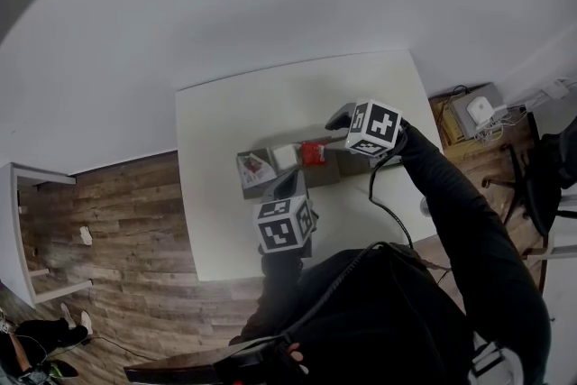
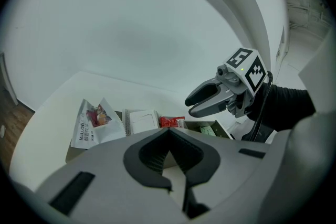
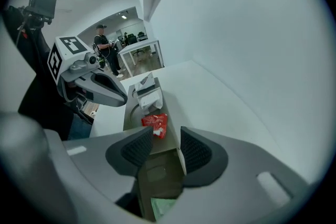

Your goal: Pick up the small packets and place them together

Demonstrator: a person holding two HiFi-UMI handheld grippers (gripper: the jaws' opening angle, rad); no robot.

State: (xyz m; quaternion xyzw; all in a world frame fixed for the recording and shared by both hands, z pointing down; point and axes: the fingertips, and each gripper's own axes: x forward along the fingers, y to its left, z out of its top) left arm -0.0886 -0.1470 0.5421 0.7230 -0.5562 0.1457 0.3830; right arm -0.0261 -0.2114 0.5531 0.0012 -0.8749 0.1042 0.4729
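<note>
A shallow brown cardboard tray (image 1: 326,175) lies on the white table (image 1: 225,221). In it are a white packet with a picture (image 2: 94,120), a plain white packet (image 2: 142,120), a red packet (image 3: 155,124) and a green packet (image 2: 209,130). My right gripper (image 3: 166,132) hangs open just above the tray; the red packet lies free just beyond its tips, not gripped. Seen from the head, it hovers right of the red packet (image 1: 312,153). My left gripper (image 2: 169,131) sits over the tray's near side with its tips touching and nothing visible between them.
The table's left edge (image 1: 185,194) drops to wooden floor (image 1: 117,212). A white shelf (image 1: 36,230) stands far left. Boxes and cables (image 1: 482,113) and a chair (image 1: 541,176) are to the right. A person (image 3: 101,42) stands far off.
</note>
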